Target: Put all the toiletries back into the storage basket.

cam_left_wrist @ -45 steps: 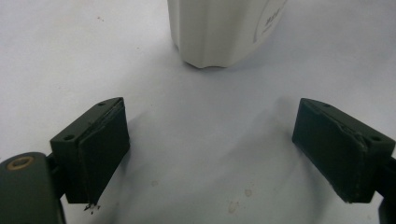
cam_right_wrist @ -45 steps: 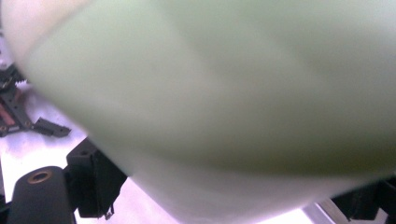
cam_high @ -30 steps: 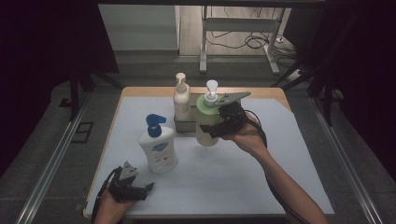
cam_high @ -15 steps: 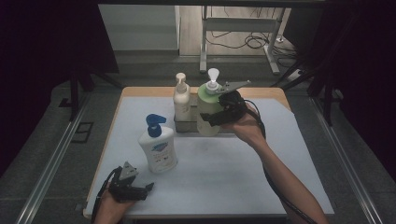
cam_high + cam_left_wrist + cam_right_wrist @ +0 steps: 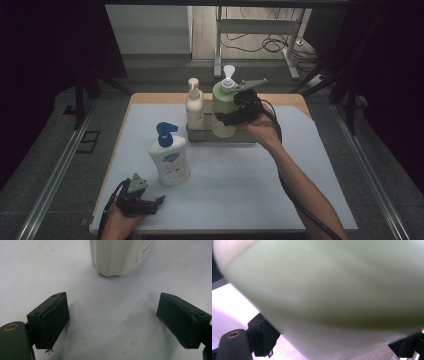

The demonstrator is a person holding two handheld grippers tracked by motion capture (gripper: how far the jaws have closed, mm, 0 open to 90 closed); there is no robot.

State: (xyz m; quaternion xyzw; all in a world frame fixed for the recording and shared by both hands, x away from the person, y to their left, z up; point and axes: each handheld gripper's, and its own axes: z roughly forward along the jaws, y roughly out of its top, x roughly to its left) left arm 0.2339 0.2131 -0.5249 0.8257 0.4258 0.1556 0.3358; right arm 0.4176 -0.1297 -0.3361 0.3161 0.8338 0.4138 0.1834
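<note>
the right gripper (image 5: 226, 119) gripped the pale green pump bottle (image 5: 223, 107) between its wide-set jaws, above the grey tray (image 5: 220, 136) beside the cream bottle (image 5: 194, 107), while the left gripper (image 5: 159, 201) rested open and empty.

Blue-pump bottle (image 5: 169, 160): white body, upright on your table, near the front left.
Cream bottle (image 5: 194, 104): upright at the tray's left end.
Tray (image 5: 235, 136): grey, mid-table.
Table (image 5: 310, 165): pale sheet, wooden far edge.
Floor cables (image 5: 260, 44): beyond.
</note>
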